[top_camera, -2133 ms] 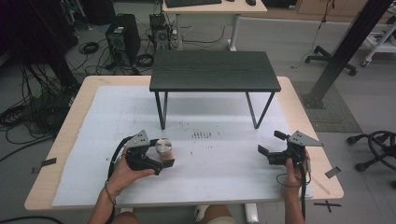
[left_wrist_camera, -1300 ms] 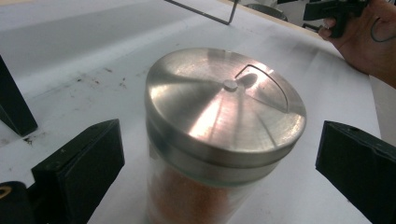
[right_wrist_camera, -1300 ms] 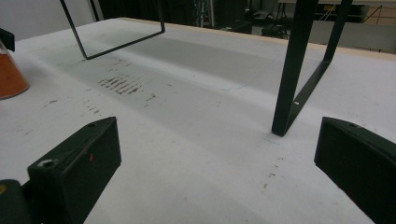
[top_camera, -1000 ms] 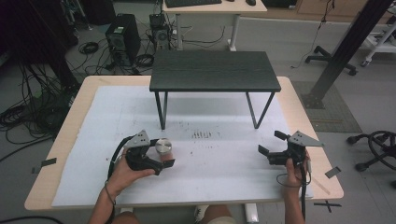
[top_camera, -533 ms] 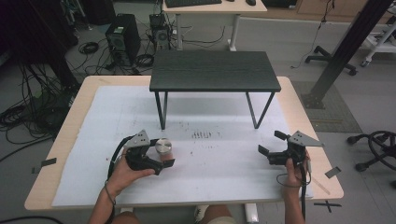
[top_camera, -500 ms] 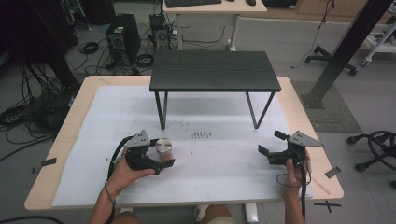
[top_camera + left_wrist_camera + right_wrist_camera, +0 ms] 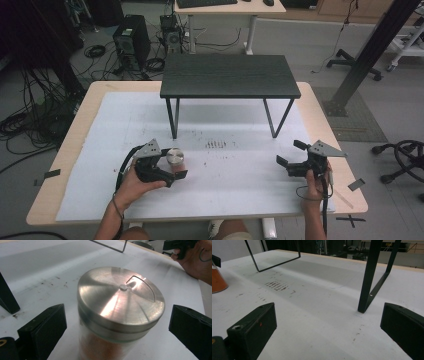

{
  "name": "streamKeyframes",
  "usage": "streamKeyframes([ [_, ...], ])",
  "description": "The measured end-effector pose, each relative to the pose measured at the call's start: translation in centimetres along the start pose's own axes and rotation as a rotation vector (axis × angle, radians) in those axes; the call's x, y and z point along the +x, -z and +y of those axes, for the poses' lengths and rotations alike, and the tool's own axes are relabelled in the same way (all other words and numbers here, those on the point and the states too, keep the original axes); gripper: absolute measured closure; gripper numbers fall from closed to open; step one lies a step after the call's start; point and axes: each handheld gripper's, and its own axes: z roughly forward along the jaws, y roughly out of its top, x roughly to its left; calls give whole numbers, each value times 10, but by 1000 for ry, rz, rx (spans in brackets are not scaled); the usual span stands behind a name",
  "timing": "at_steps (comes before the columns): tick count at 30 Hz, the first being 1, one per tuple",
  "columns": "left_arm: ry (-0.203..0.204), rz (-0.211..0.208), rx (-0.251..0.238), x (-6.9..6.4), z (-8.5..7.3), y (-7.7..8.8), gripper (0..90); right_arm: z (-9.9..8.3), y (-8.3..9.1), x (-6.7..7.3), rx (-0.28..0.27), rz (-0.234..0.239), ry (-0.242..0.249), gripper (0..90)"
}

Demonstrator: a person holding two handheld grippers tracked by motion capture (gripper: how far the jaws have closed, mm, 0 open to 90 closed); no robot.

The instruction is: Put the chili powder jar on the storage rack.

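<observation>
Two grippers sit low over the white sheet (image 7: 100,130) that covers the table, one in each of the person's hands. The left gripper (image 7: 175,164) is at the near left of the sheet, and its jaws stand wide apart on either side of a glass jar (image 7: 117,322) with a brushed metal lid (image 7: 121,298); in the left gripper view there is clear space between each black jaw and the jar, so nothing is clamped. The jar stands upright on the sheet, with orange powder visible through the glass below the lid. It is in front of the left leg of the small black table (image 7: 230,75), near it but apart. The right gripper (image 7: 291,153) is at the near right, well apart from the jar, its jaws also spread open with only bare sheet between them. A patch of dark smudges (image 7: 218,144) marks the sheet between the two grippers
</observation>
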Motion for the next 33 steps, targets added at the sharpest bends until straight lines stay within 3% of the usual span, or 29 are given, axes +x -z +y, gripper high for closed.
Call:
streamKeyframes([
  [24,-7,5,5,-1,-1,0,35,0,0,0,-3,0,0,3],
  [33,-15,13,6,-1,-4,0,88,0,1,0,-4,0,-1,3],
])
